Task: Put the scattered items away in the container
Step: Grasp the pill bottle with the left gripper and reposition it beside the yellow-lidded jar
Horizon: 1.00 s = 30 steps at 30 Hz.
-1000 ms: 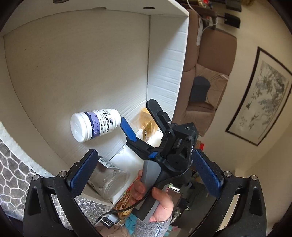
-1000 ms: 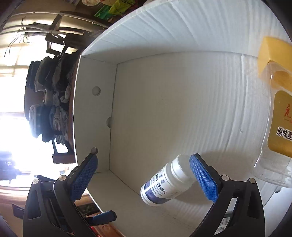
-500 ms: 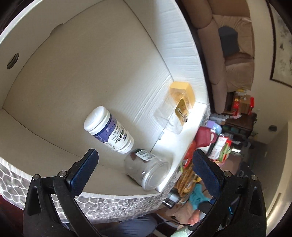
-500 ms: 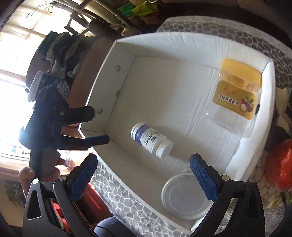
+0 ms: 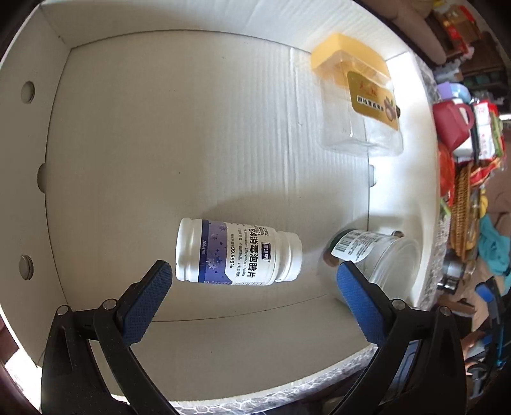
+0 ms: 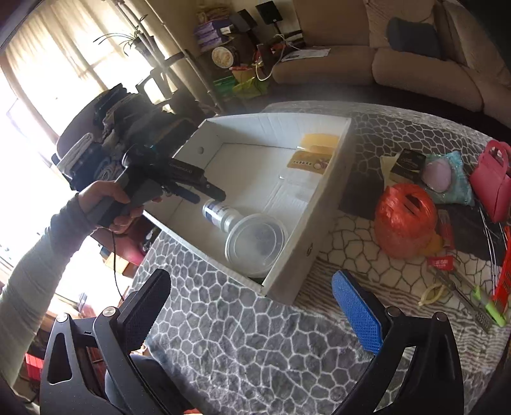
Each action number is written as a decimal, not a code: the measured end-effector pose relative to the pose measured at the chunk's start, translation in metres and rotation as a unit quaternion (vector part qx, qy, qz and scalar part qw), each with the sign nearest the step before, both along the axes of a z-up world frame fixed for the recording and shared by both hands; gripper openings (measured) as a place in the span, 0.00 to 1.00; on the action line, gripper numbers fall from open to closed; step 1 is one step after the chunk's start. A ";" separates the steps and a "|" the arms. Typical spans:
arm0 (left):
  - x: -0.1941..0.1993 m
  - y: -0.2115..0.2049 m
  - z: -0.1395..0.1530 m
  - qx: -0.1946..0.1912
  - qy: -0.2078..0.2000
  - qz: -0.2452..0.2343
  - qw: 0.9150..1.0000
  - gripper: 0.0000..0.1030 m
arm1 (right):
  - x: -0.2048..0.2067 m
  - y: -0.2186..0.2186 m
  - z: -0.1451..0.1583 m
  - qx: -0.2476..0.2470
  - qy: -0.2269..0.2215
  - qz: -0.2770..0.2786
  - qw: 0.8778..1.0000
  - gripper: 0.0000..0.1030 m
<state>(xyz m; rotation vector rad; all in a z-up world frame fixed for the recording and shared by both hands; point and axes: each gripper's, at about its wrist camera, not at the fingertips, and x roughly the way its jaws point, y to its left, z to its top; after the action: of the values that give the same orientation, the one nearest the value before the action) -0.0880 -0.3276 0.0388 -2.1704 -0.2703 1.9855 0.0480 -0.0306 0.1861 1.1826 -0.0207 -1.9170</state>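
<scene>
A white cardboard box (image 5: 204, 19) holds a white pill bottle (image 5: 238, 252) with a purple label, lying on its side. Beside it lies a clear jar (image 5: 380, 255) with a barcode sticker, and a clear tub (image 5: 357, 92) with a yellow lid rests at the far end. My left gripper (image 5: 253, 271) hovers open just above the bottle, touching nothing. In the right wrist view the box (image 6: 306, 230) sits on a patterned cloth, with the left gripper (image 6: 207, 195) over its near-left rim. My right gripper (image 6: 250, 282) is open and empty over the cloth in front of the box.
Right of the box lie a red-orange plastic bag (image 6: 405, 220), a pink bag (image 6: 491, 182), a teal packet (image 6: 447, 175), a black packet (image 6: 408, 162), a green-handled peeler (image 6: 485, 306) and a red grater (image 6: 504, 271). A sofa (image 6: 415, 57) stands behind the table.
My right gripper has pulled back out of the box to above the cloth. The left gripper has swung over the box and looks down into it. The bottle now lies on the box floor.
</scene>
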 end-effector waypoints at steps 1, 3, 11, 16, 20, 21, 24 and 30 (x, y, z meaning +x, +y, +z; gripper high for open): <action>0.002 0.005 -0.003 -0.018 -0.002 -0.012 1.000 1.00 | 0.001 0.002 -0.003 -0.008 -0.004 -0.001 1.000 1.00; 0.004 0.016 -0.011 -0.048 -0.008 -0.031 0.998 1.00 | 0.000 0.006 -0.007 -0.014 -0.005 -0.004 1.000 1.00; 0.002 0.011 -0.028 -0.062 -0.022 0.013 0.998 0.97 | -0.011 0.022 -0.012 -0.034 -0.003 -0.031 0.999 1.00; -0.007 0.003 -0.024 -0.070 -0.016 0.055 0.996 0.92 | -0.015 0.034 -0.016 -0.038 -0.003 -0.043 0.998 1.00; -0.014 0.012 -0.022 -0.073 -0.026 0.067 0.995 0.92 | -0.018 0.043 -0.020 -0.036 -0.008 -0.052 0.998 1.00; -0.016 0.014 -0.021 -0.071 -0.028 0.071 0.995 0.92 | -0.019 0.046 -0.021 -0.038 -0.009 -0.054 0.998 1.00; -0.024 0.024 -0.019 -0.062 -0.033 0.082 0.994 0.92 | -0.020 0.051 -0.020 -0.043 -0.009 -0.058 0.997 1.00; -0.032 0.067 -0.010 -0.040 -0.030 0.045 0.998 0.92 | -0.020 0.055 -0.022 -0.045 -0.011 -0.059 0.997 1.00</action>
<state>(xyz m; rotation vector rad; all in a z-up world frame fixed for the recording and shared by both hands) -0.1196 -0.2609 0.0285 -2.3105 -0.3071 2.0131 0.0282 0.0243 0.1646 1.1639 -0.1904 -1.9847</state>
